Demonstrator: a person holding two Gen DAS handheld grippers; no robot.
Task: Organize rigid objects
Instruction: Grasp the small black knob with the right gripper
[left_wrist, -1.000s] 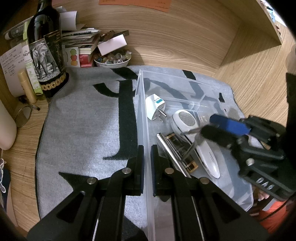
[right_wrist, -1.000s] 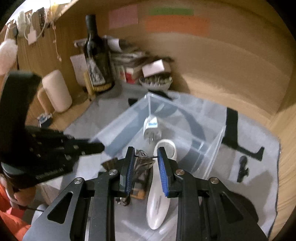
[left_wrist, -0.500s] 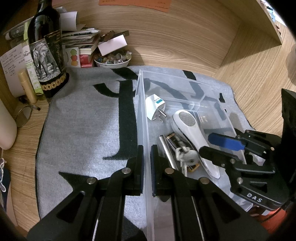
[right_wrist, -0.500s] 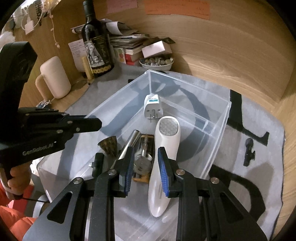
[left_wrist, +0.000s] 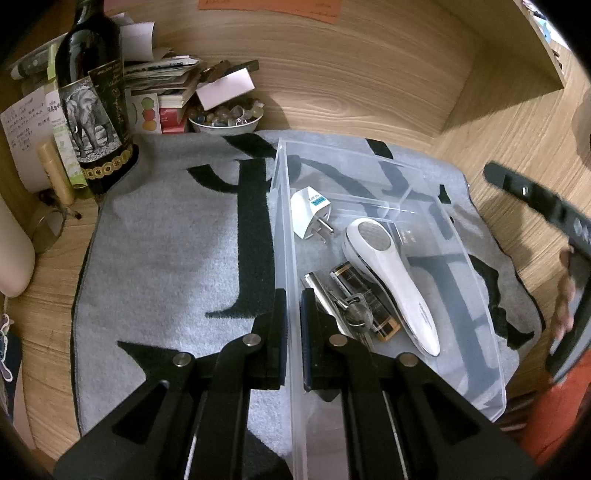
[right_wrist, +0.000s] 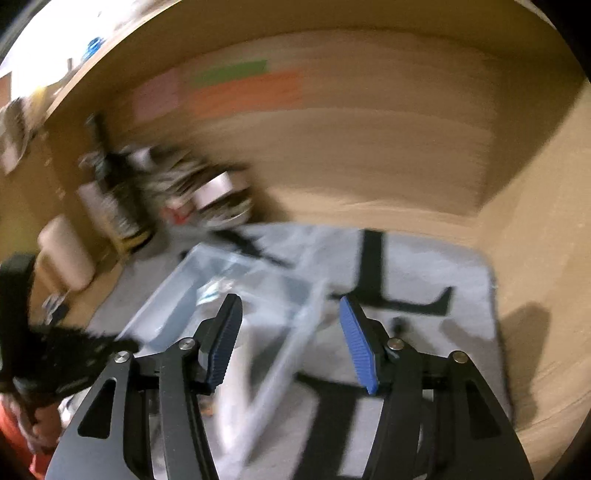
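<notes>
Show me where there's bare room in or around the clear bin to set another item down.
Free: the clear bin's far right compartment, behind the divider, and the grey mat left of it. Crowded: the near half, with white plug, white handheld device and keys.

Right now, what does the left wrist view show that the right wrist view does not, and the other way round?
Only the left wrist view shows the bin's contents sharply: white plug adapter, white handheld device, keys, and the left hand-held gripper clamped on the clear bin's wall. Only the right wrist view, blurred, shows the right hand-held gripper open and empty, and a small black object on the mat. Both show the bin, grey mat and wine bottle.
</notes>
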